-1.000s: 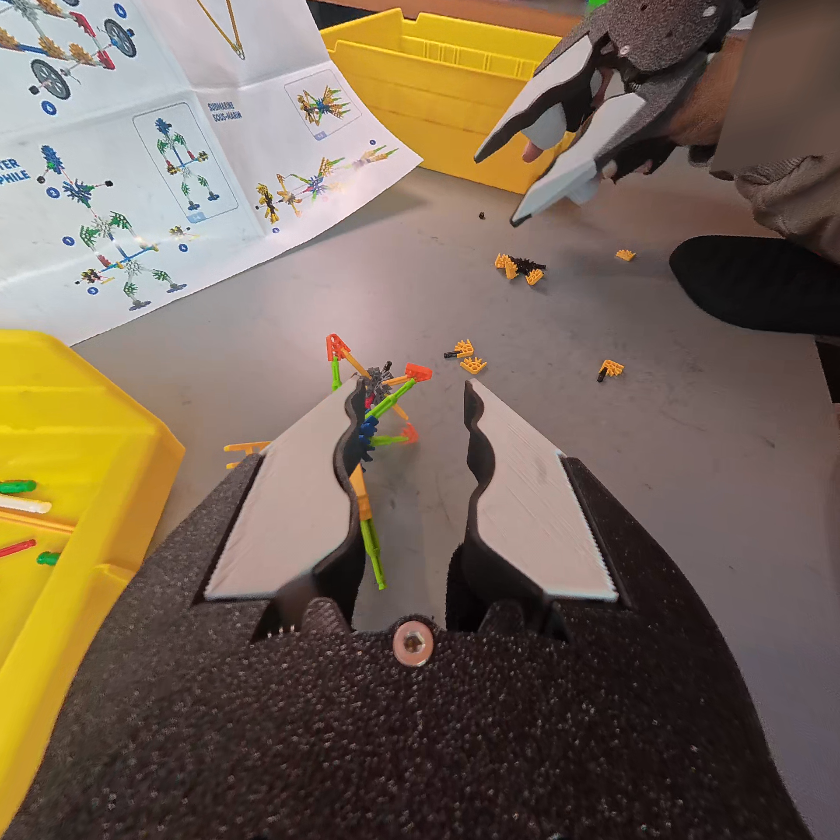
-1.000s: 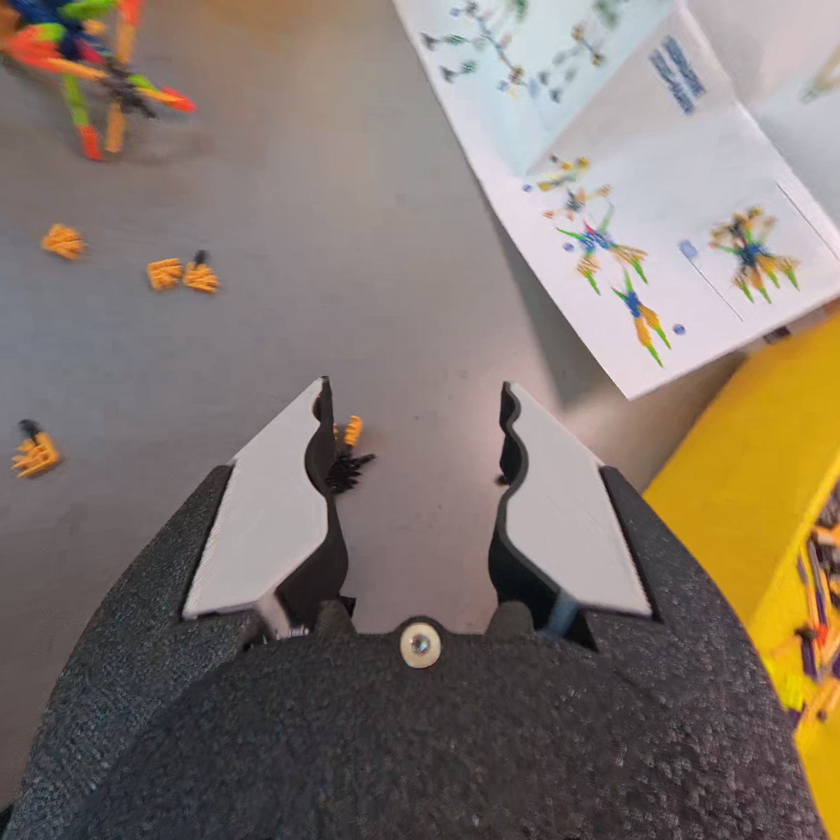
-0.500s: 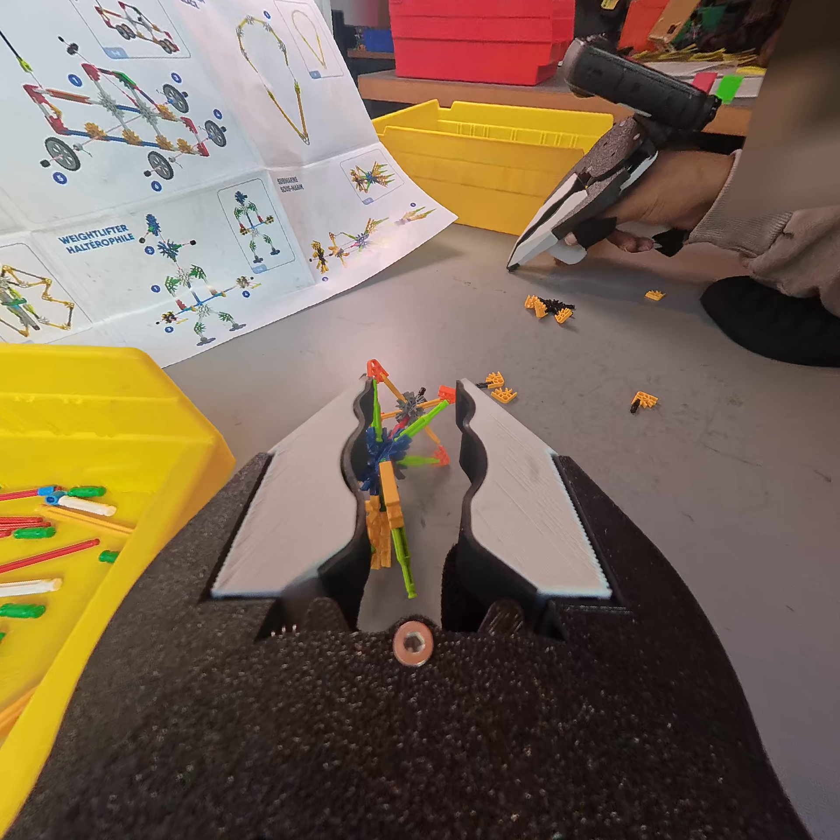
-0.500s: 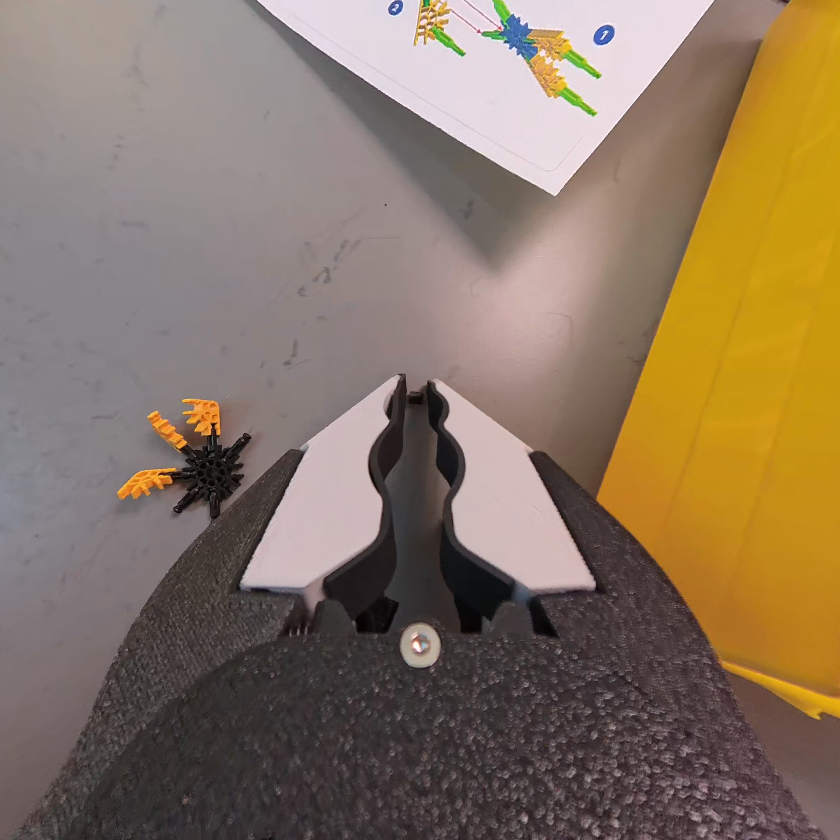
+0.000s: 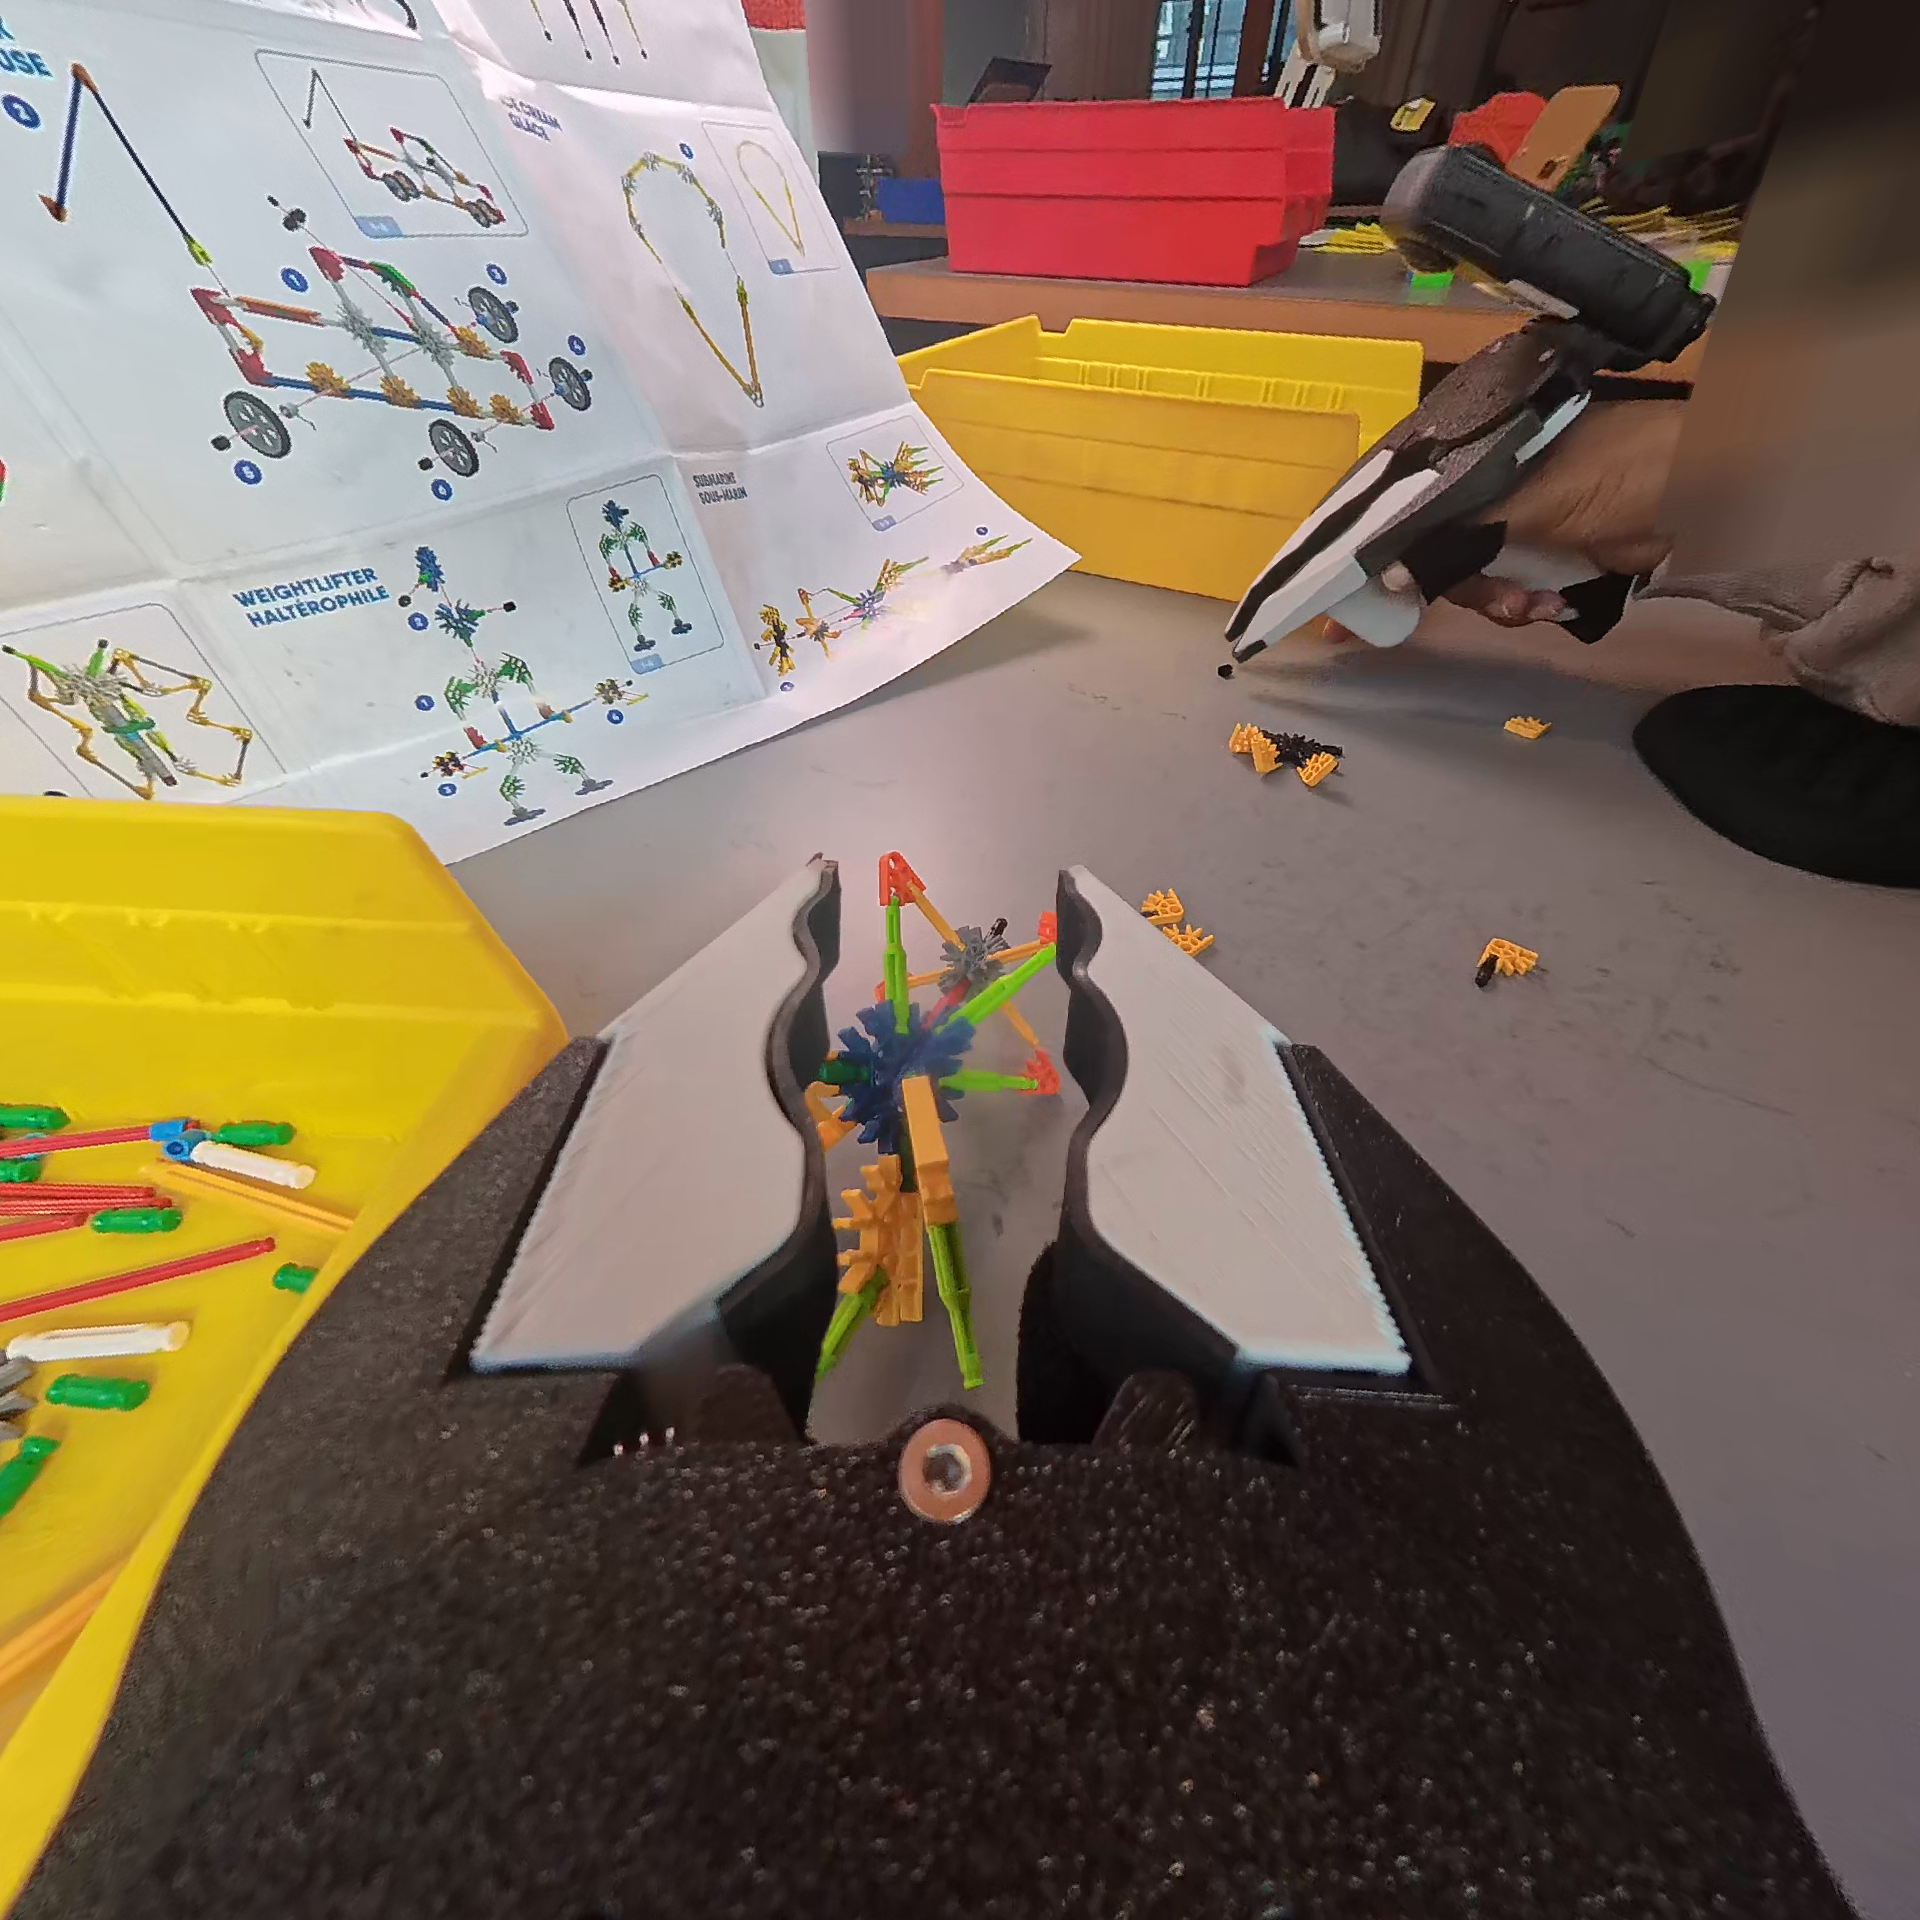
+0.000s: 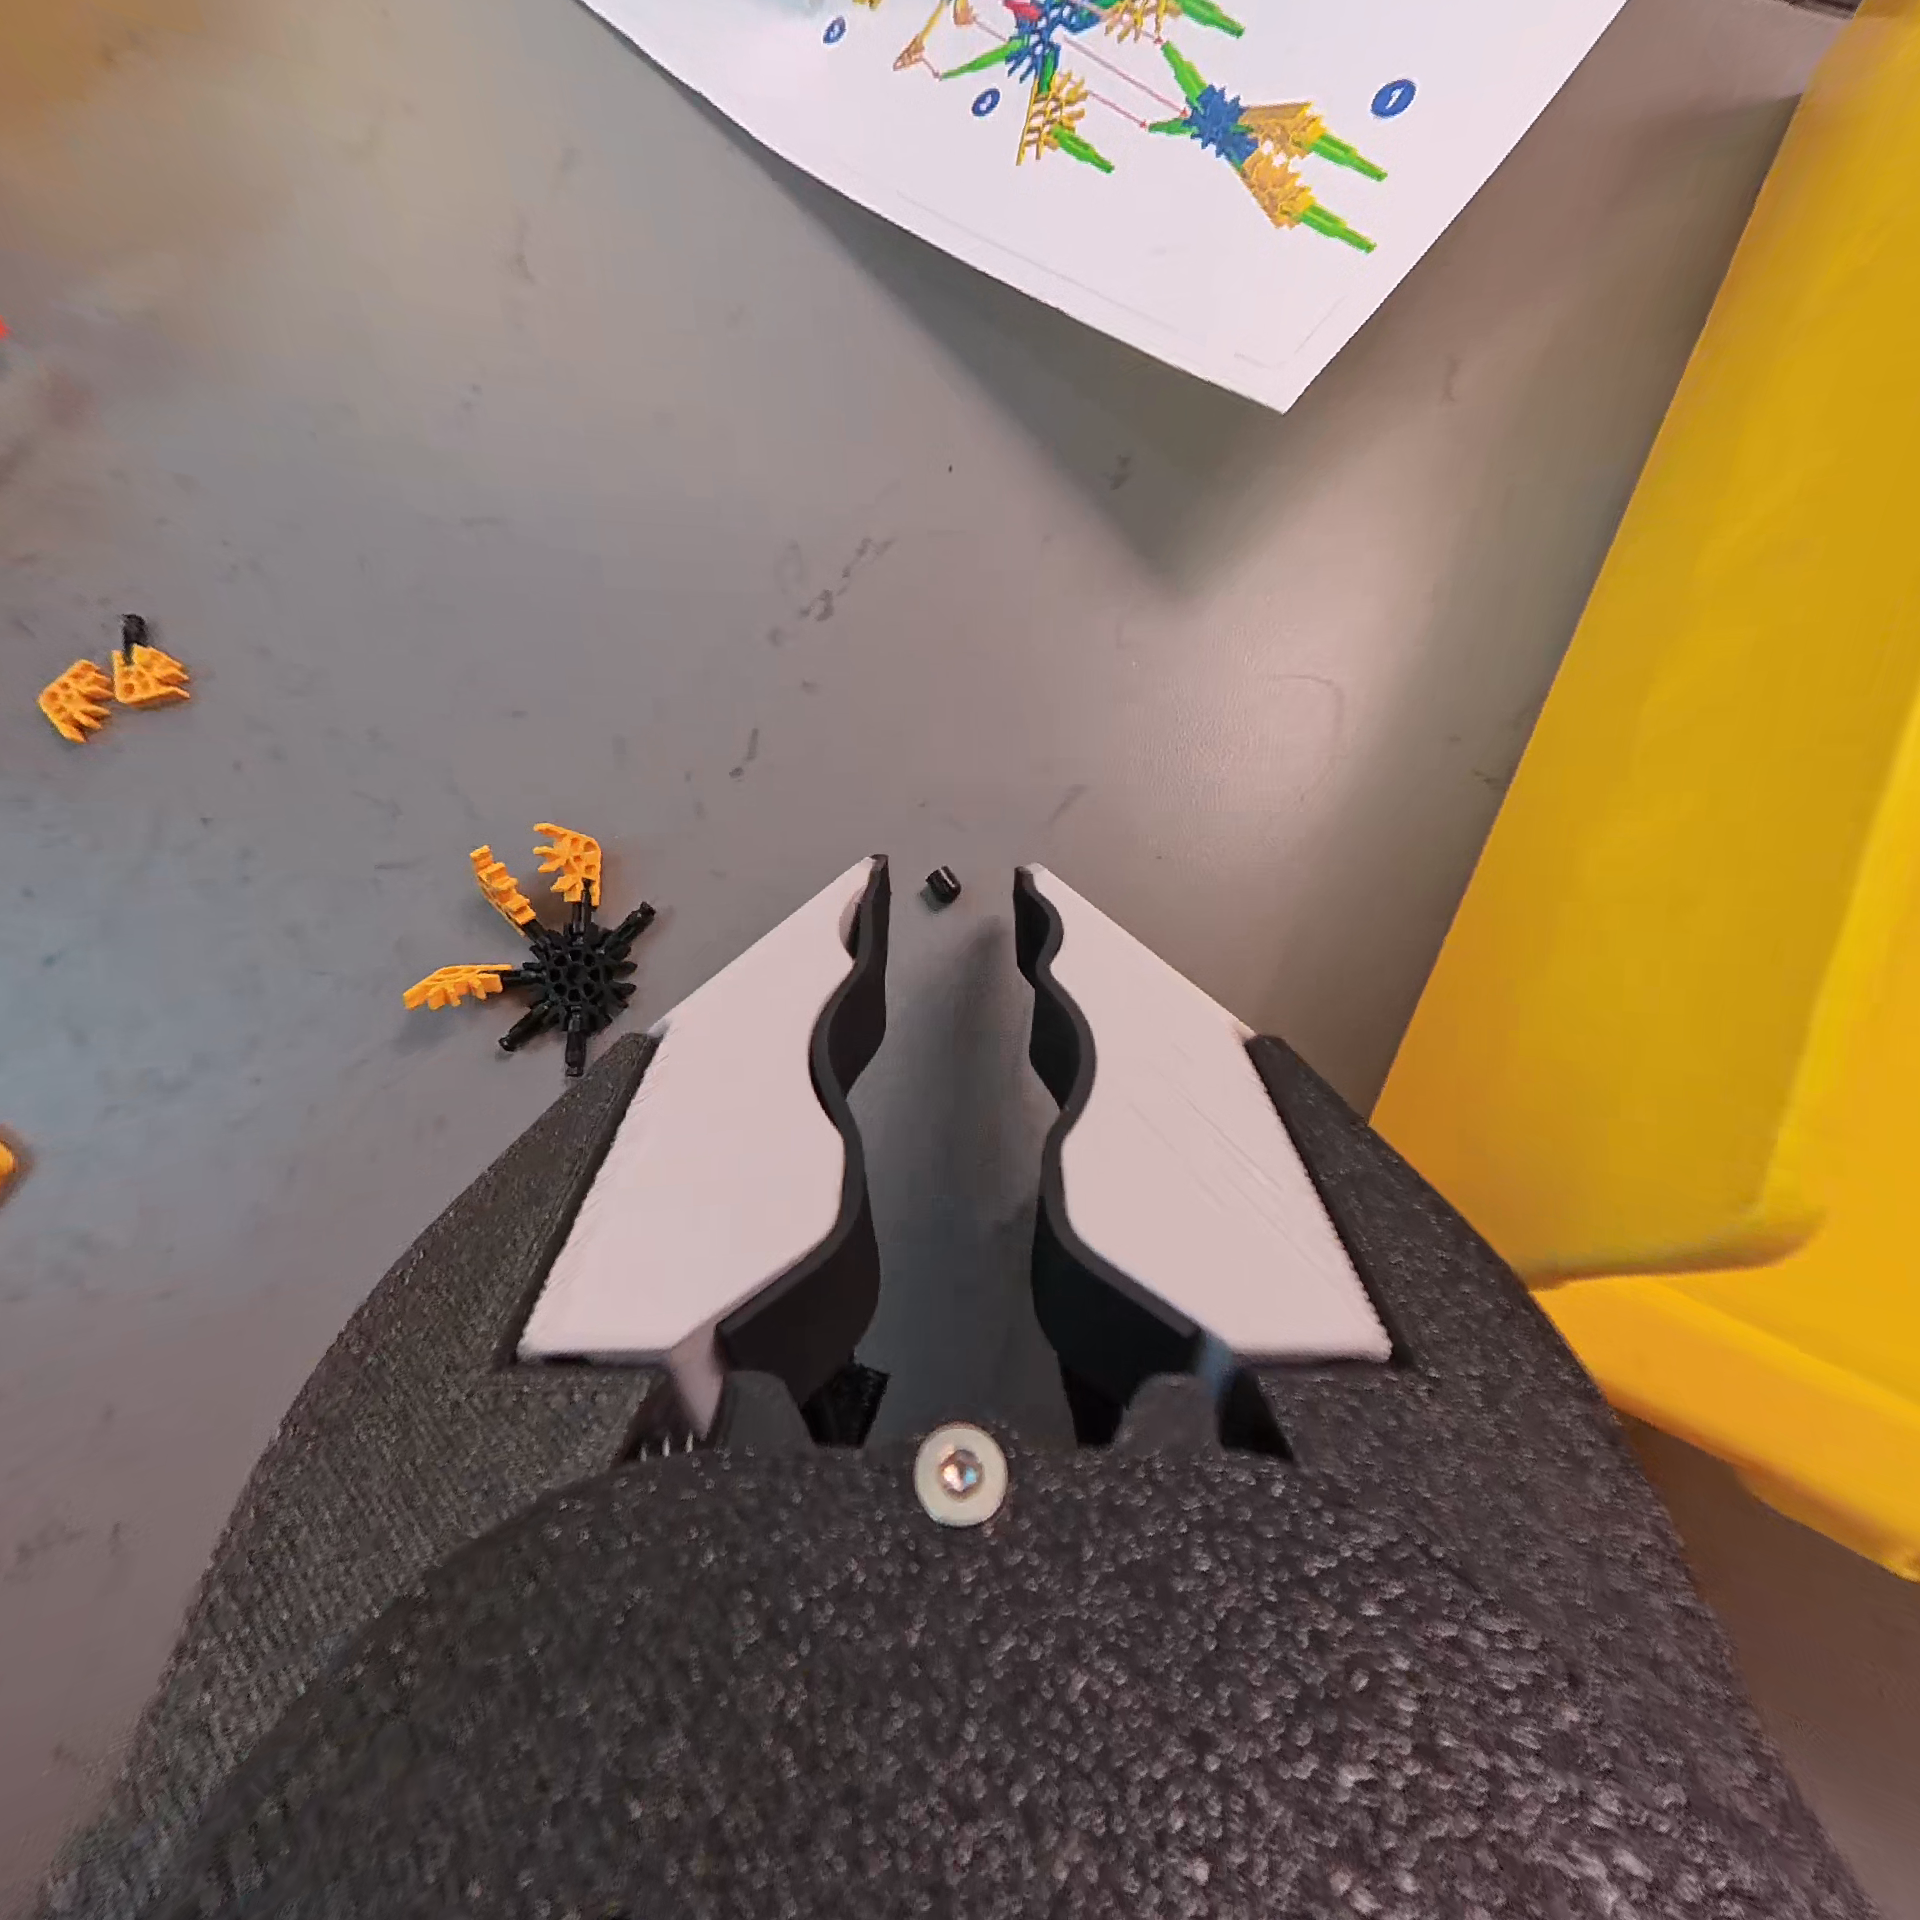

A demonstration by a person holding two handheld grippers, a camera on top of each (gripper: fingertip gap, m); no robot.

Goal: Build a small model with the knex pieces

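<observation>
1. At the far left of the left wrist view a yellow bin [image 5: 260, 987] sits on the grey desk [image 5: 1558, 1195], holding loose red, green and white rods [image 5: 156, 1164].
2. Behind it a large folded instruction sheet [image 5: 416, 416] stands curved up from the desk.
3. The left tongs [image 5: 945, 883] are parted around a small rod-and-connector model [image 5: 914, 1091] (blue hub, orange and green pieces); its rods lie near both inner faces, but I cannot tell whether either finger presses on it.
4. Right of the tongs, orange connectors [image 5: 1179, 925] lie scattered on the desk.
5. Farther right, a black hub with orange connectors [image 6: 566, 971] lies flat, just left of the right tongs.
6. The right tongs [image 6: 948, 868] are released, tips low over the desk, with a tiny black piece [image 6: 940, 890] lying between them, touching neither.
7. Rightmost, a second yellow bin [image 6: 1662, 831] stands close beside the right tongs.
</observation>
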